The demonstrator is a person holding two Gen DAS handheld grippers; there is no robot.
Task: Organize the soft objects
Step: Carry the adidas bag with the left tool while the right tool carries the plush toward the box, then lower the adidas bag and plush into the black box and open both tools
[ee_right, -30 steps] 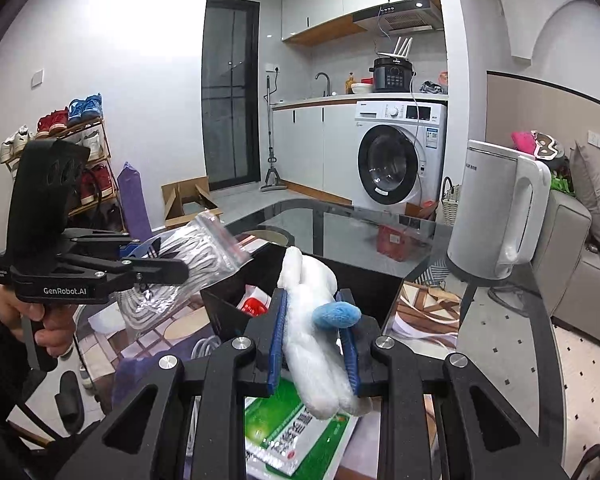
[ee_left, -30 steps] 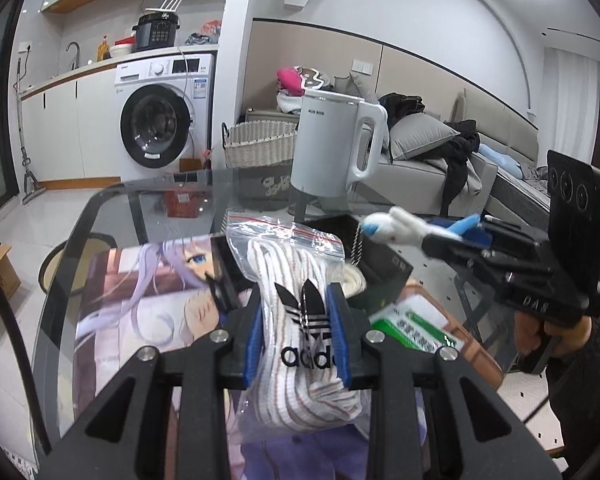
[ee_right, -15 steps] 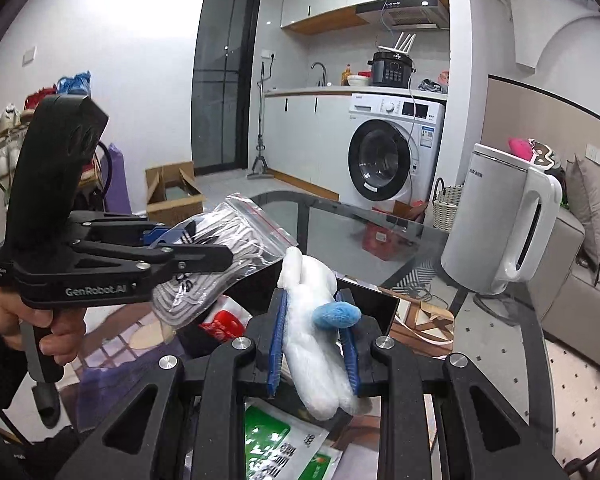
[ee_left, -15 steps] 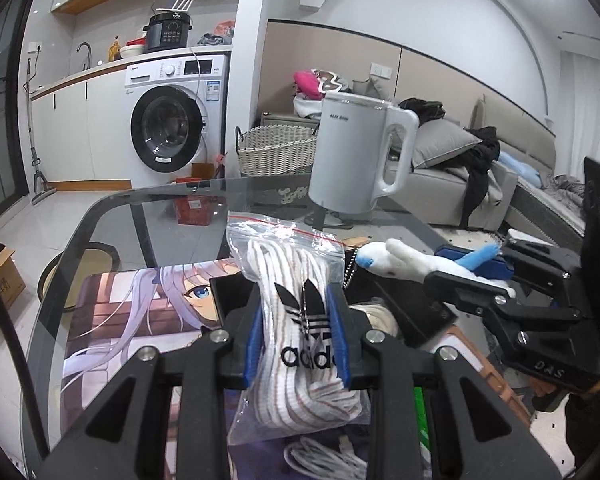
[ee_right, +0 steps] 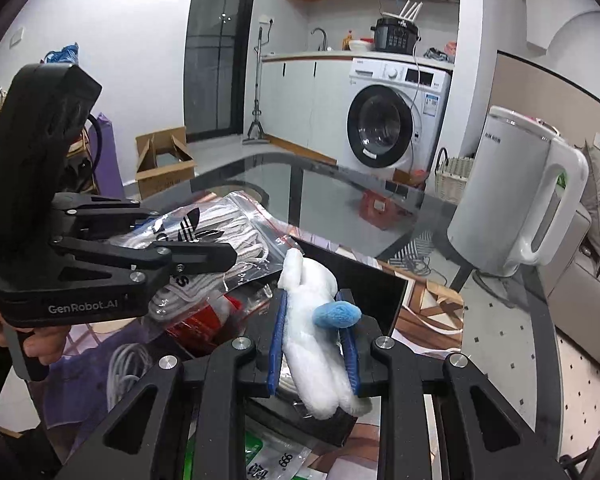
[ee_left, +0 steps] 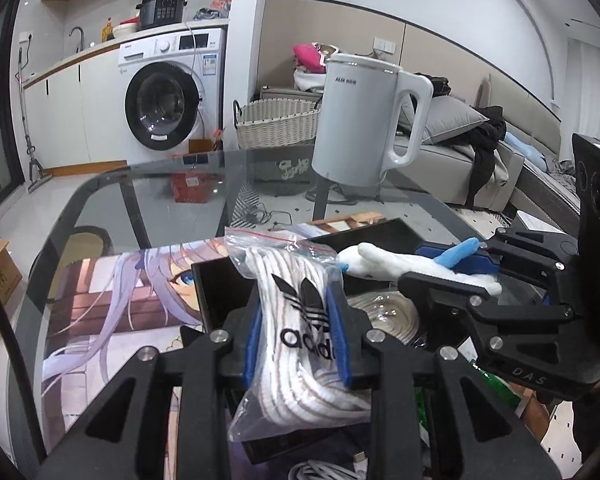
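Clear zip bag of white Adidas socks (ee_left: 296, 328): clamped between the blue pads (ee_left: 252, 340) of my left gripper (ee_left: 297, 334), squeezed at the waist so the slack plastic cannot slip, red seal pointing away from me.

White plush toy with blue fin (ee_right: 316, 336): pinched in my right gripper (ee_right: 314, 344) around its body, head forward, legs trailing back toward the handle.

Black open box (ee_left: 380, 232): directly below and ahead of both grippers on the glass table (ee_left: 148, 196); I judge both loads are held over it, ready for dropping in. Coiled cord in plastic (ee_left: 384, 314) lies inside, under my right gripper.

White electric kettle (ee_left: 364, 120): beyond the box, well ahead of both grippers, clear of the drop.

Anime-print mat (ee_left: 112, 300): under the box, to the left of my left gripper.
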